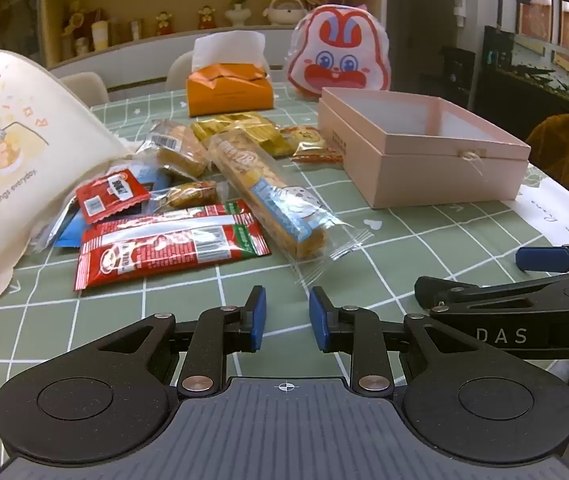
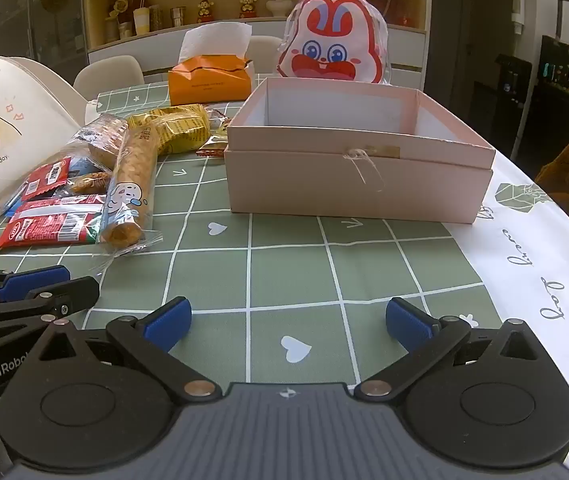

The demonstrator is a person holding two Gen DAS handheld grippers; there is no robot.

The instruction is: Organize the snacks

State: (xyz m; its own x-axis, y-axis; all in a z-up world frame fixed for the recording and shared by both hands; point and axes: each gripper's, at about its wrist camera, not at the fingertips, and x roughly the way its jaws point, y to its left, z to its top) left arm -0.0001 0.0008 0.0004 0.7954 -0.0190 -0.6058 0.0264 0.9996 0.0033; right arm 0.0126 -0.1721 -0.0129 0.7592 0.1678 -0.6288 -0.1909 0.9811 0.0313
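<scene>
A heap of snacks lies on the green checked tablecloth: a red wafer pack, a long clear biscuit pack, a small red packet and yellow packets. An open, empty pink box stands to their right. My left gripper hovers just in front of the heap, shut down to a narrow gap with nothing between its pads. My right gripper is open wide over bare cloth in front of the box, holding nothing. The two grippers sit side by side.
A cream cloth bag with a cartoon print leans at the left, touching the heap. An orange tissue box and a rabbit-face bag stand behind. The table's rounded white edge curves along the right.
</scene>
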